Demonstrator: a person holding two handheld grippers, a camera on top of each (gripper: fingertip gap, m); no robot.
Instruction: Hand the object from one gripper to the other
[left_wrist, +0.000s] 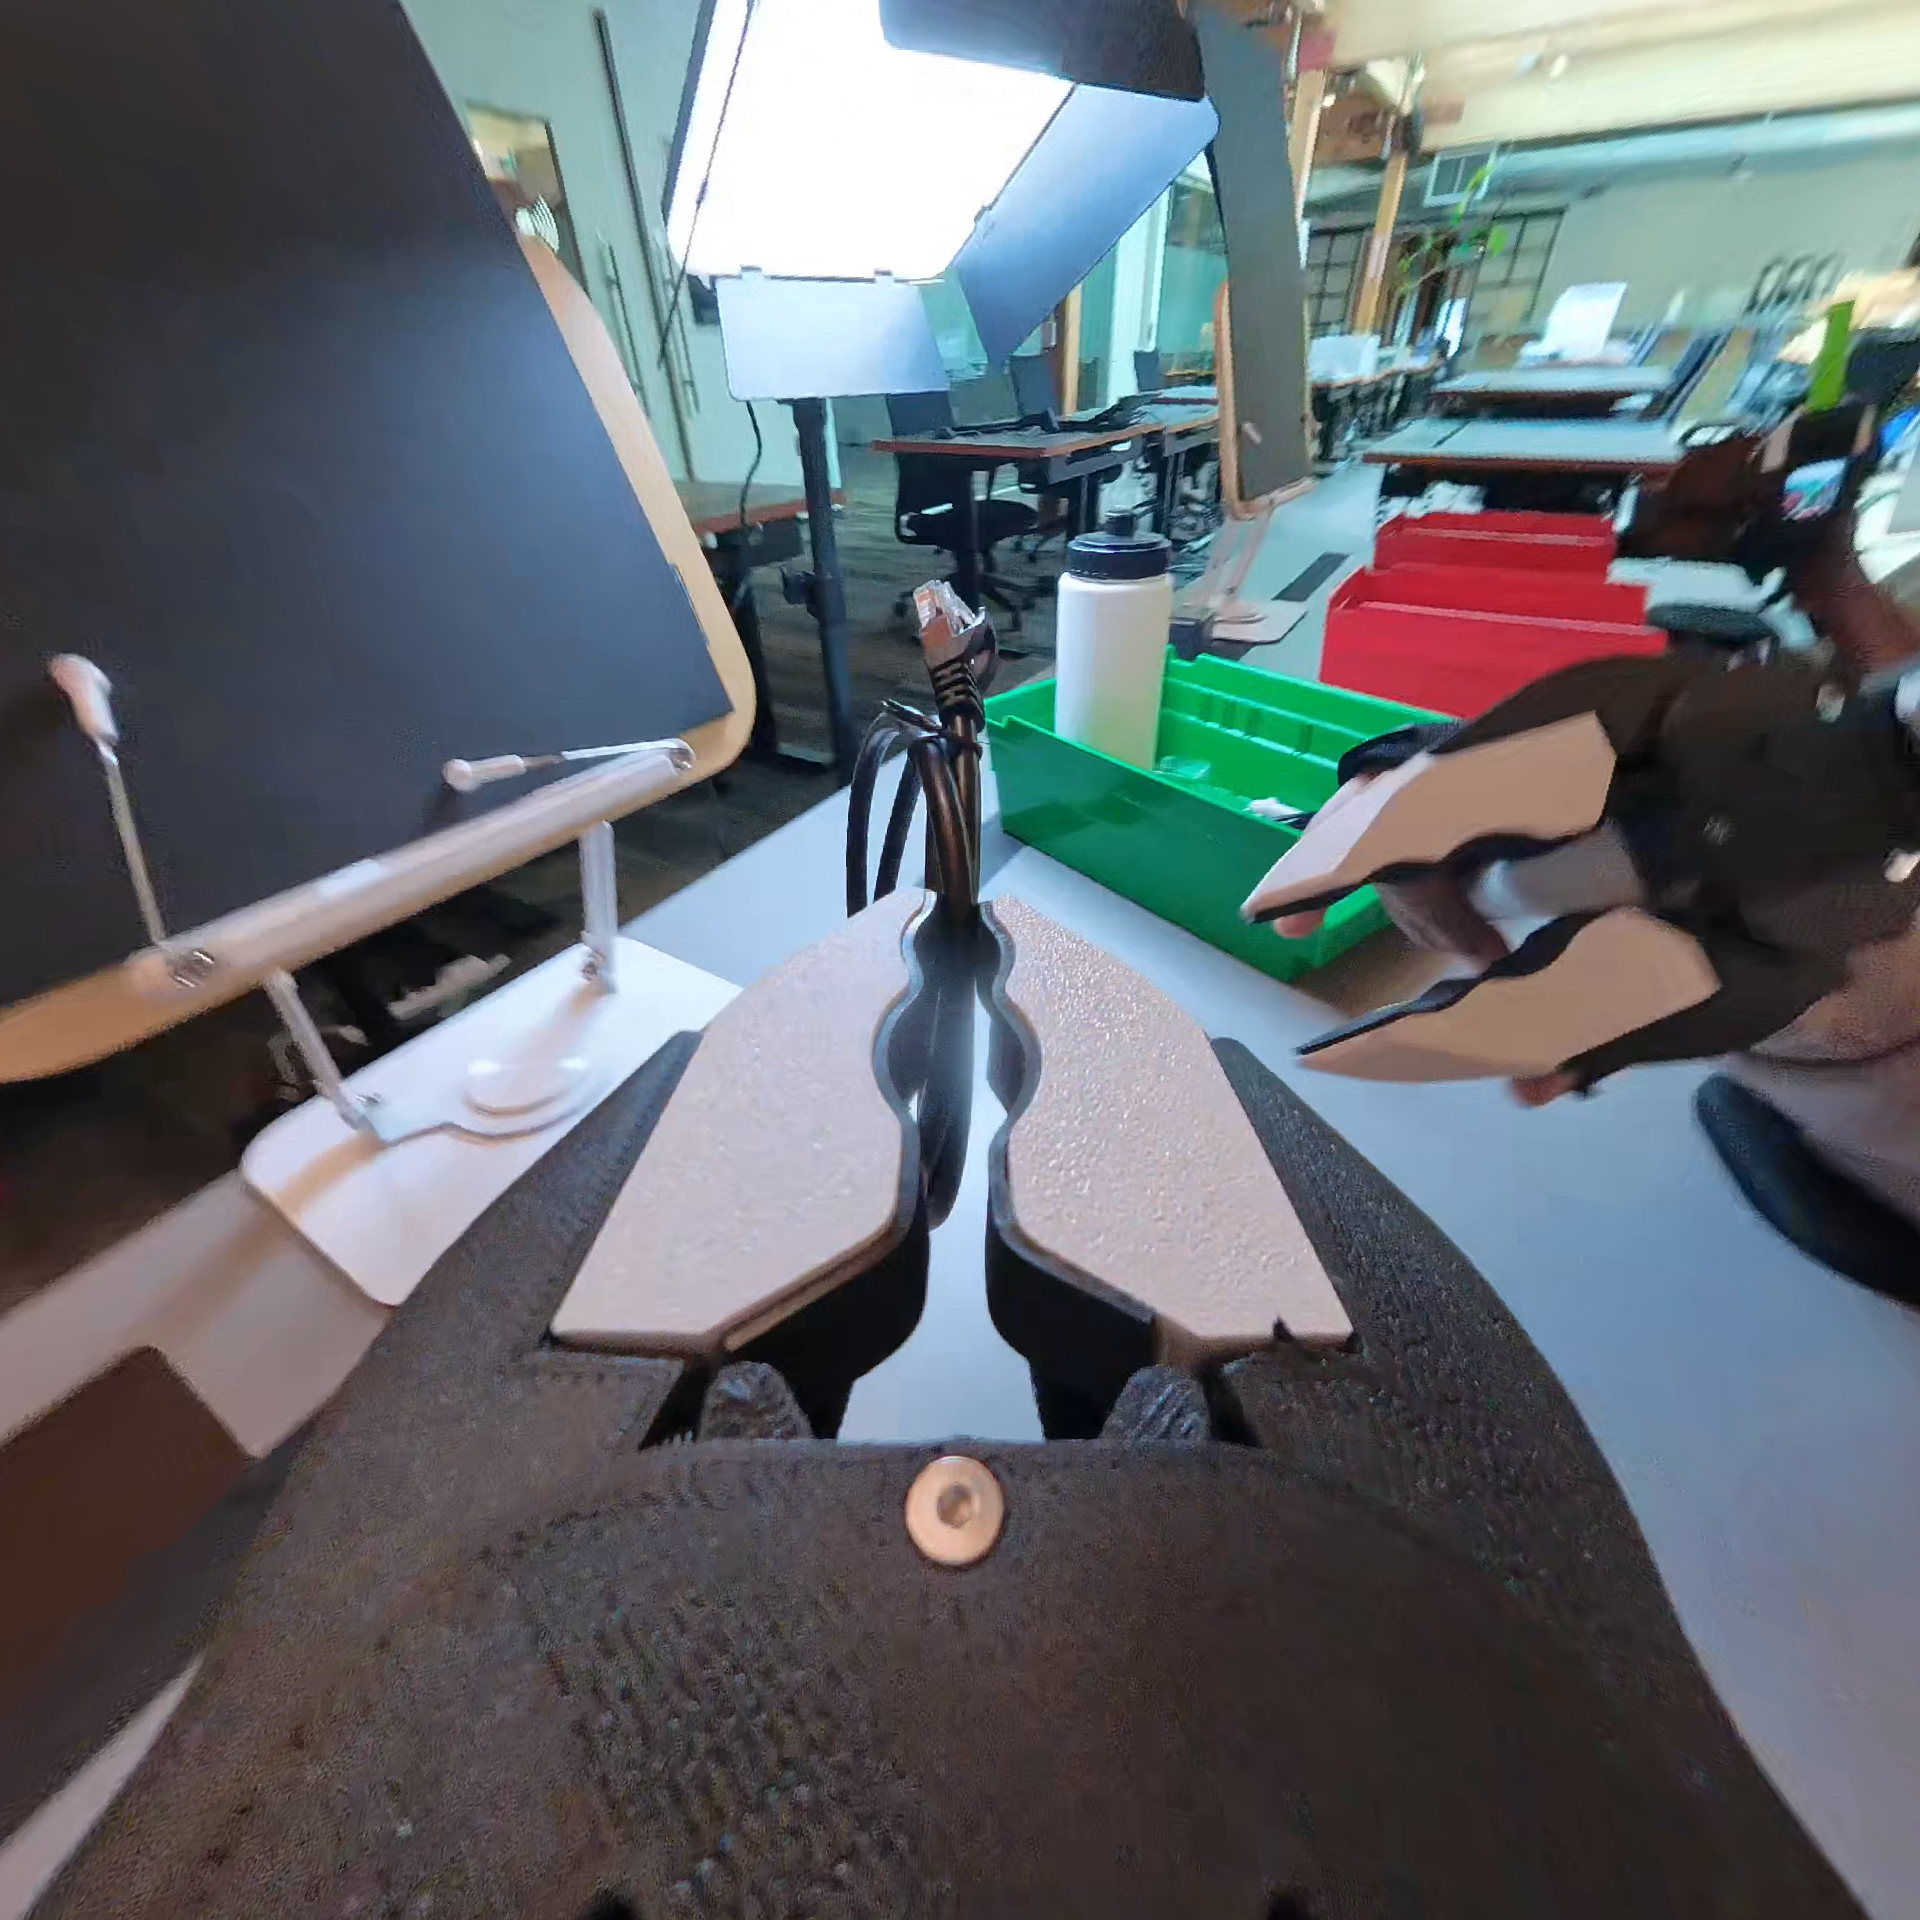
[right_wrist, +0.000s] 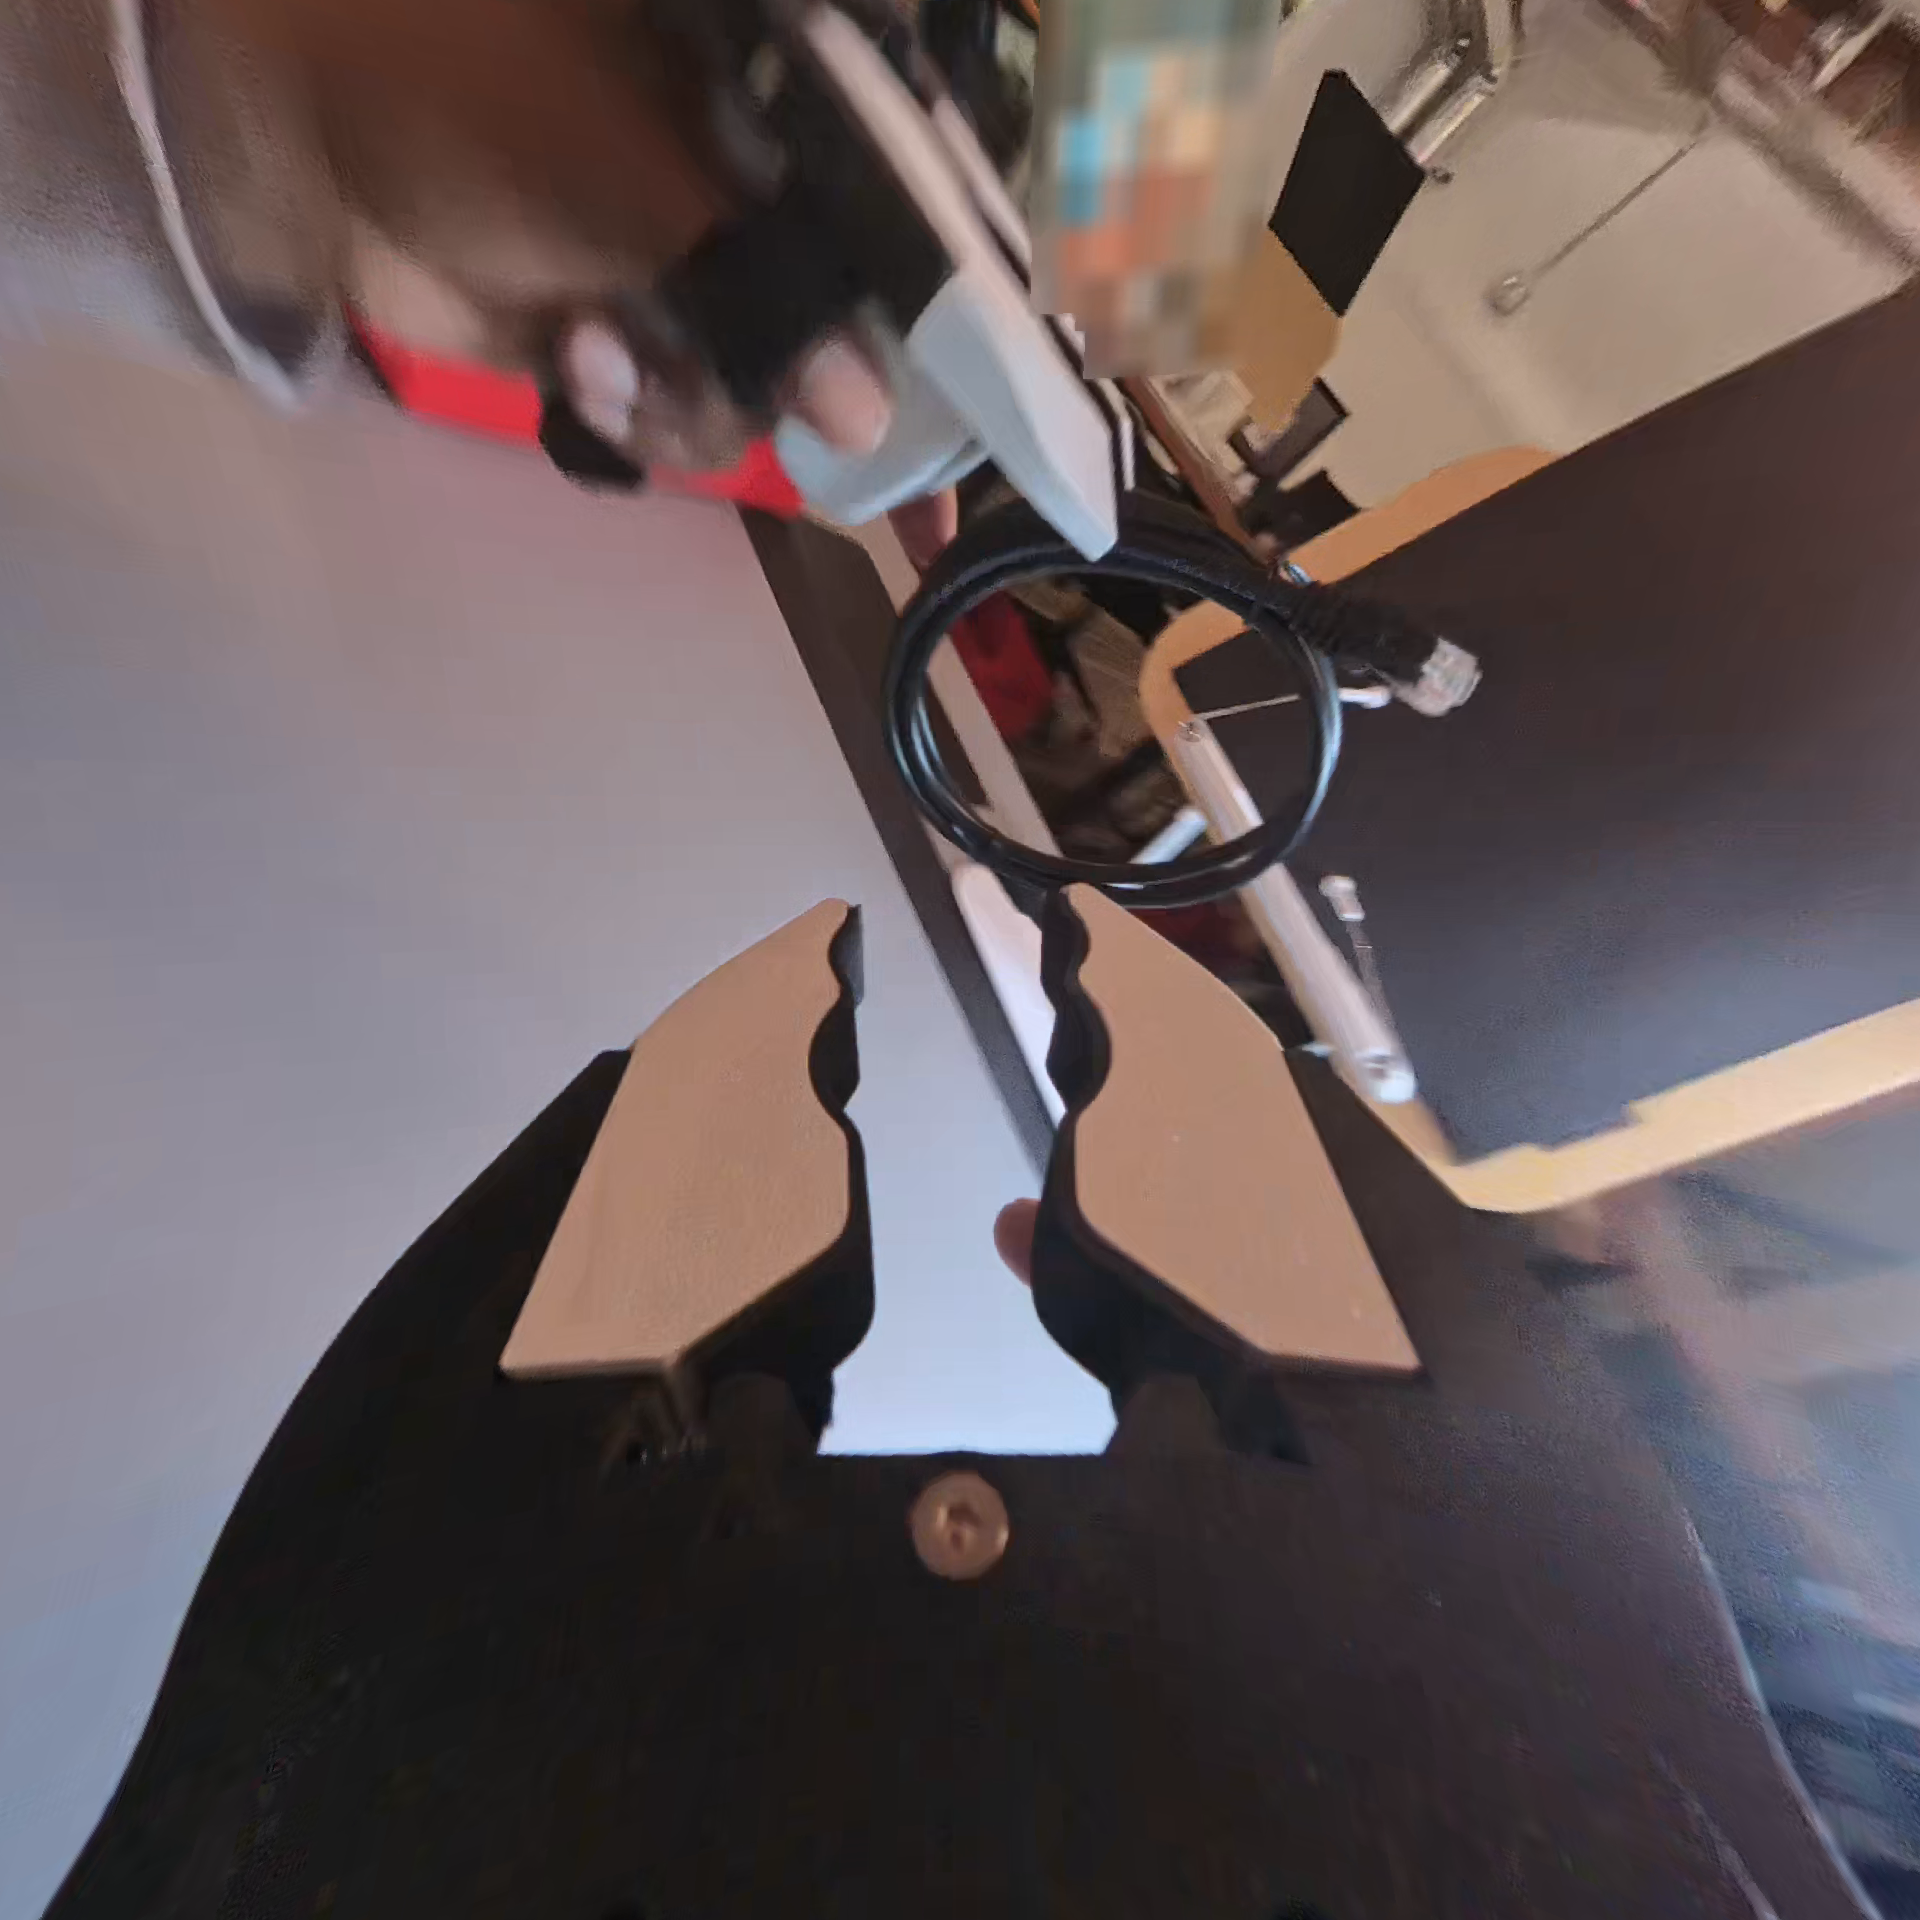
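Left tongs (left_wrist: 951, 914) were clamped on the coiled black cable (left_wrist: 940, 790), my two pads nearly meeting around the bundle, its clear plug (left_wrist: 940, 613) standing up beyond my tips. My right tongs (right_wrist: 951, 914) stood parted and held nothing; their tips sat just beneath the lower arc of the cable loop (right_wrist: 1112, 727), not yet around it. Judged risks — the right tips closing on a single strand and not the whole bundle, so the coil unwinds when I let go; or my left releasing before the right has bitten, dropping the cable onto the grey table (left_wrist: 1558, 1299). Further out stood a green bin (left_wrist: 1122, 821) holding a white bottle (left_wrist: 1112, 655), well clear.
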